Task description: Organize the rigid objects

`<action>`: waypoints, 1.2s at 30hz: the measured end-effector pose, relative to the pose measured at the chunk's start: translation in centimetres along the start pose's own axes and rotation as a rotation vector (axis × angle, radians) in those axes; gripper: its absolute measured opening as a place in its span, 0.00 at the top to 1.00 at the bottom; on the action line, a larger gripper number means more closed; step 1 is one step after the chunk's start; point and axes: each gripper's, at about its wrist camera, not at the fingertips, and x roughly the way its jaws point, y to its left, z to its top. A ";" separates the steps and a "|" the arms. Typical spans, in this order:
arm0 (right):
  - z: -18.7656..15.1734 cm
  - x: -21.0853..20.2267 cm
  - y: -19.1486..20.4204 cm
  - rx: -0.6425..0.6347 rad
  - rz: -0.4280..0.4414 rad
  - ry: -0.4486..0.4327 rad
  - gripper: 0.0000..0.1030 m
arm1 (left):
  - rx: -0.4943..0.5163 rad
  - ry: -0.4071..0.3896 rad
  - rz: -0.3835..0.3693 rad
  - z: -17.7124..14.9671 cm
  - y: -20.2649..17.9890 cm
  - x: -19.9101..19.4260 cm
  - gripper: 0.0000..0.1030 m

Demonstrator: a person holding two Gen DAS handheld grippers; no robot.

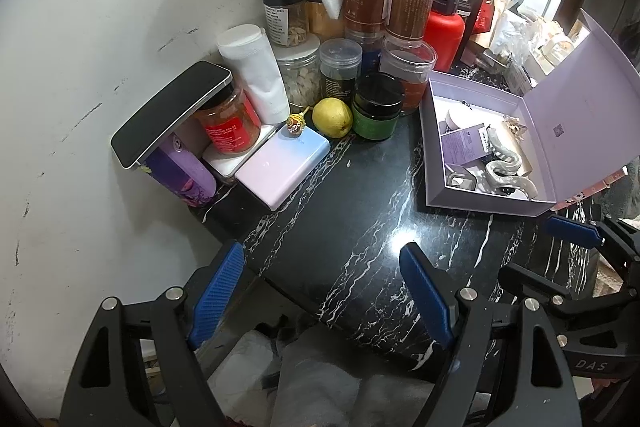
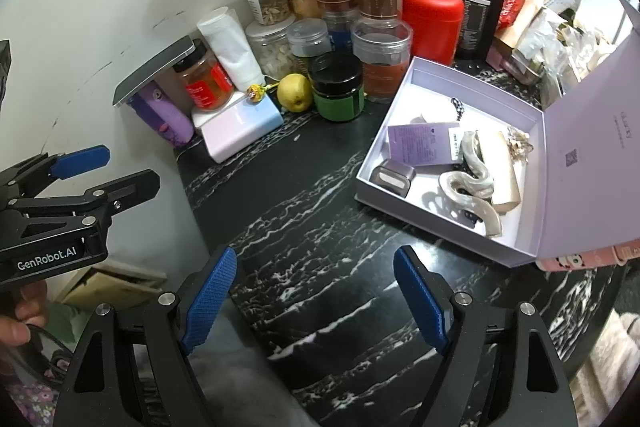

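Note:
My left gripper (image 1: 322, 291) hangs open over the black marble counter (image 1: 360, 227), with nothing between its blue pads. My right gripper (image 2: 316, 299) is open and empty too, over the same counter (image 2: 320, 227). An open lilac box (image 2: 384, 147) lies ahead on the right and holds a grey hair claw (image 2: 472, 187), a purple card (image 2: 424, 143) and a small case (image 2: 394, 177). Against the wall stand a pastel power bank (image 1: 280, 167), a lollipop (image 1: 296, 126), a yellow pear (image 1: 332, 117) and a green jar (image 1: 378, 107).
Several jars, a white tube (image 1: 256, 75), a red bottle (image 1: 444, 35) and bags crowd the back. A dark phone (image 1: 168, 111) rests on a red-labelled jar (image 1: 228, 123) and a purple bottle (image 1: 180, 175). A white wall runs along the left. The box lid (image 2: 592, 155) stands up.

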 end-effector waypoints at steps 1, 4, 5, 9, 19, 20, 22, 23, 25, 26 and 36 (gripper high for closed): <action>0.0 0.0 0.0 -0.001 0.000 0.001 0.20 | -0.001 0.000 0.001 0.0 0.0 0.0 0.22; 0.0 0.0 0.0 -0.003 0.000 0.000 0.20 | -0.002 -0.001 0.004 0.0 0.0 -0.1 0.22; 0.0 0.0 0.0 -0.003 0.001 0.000 0.20 | -0.002 -0.001 0.003 0.0 0.0 -0.1 0.22; 0.0 0.0 0.0 -0.002 0.000 0.001 0.20 | -0.003 0.000 0.005 -0.1 -0.1 -0.2 0.22; -0.1 -0.2 0.0 0.003 -0.002 0.003 0.20 | 0.006 0.001 0.004 -0.1 0.0 -0.2 0.22; -0.1 -0.2 0.0 0.004 -0.003 0.003 0.20 | 0.006 0.001 0.004 -0.1 0.0 -0.2 0.22; -0.1 -0.2 0.0 0.004 -0.003 0.003 0.20 | 0.007 0.002 0.006 -0.1 0.0 -0.2 0.22; -0.1 -0.2 0.0 0.004 -0.003 0.003 0.20 | 0.007 0.001 0.006 -0.1 -0.1 -0.3 0.22; -0.1 -0.2 0.0 0.003 -0.003 0.003 0.21 | 0.008 0.002 0.004 -0.1 -0.1 -0.3 0.22; -0.1 -0.2 0.0 0.003 -0.002 0.003 0.20 | 0.009 0.002 0.003 -0.1 -0.1 -0.3 0.22; -0.3 -0.1 -0.2 0.010 -0.005 0.006 0.20 | 0.027 0.011 0.006 0.0 -0.5 0.1 0.22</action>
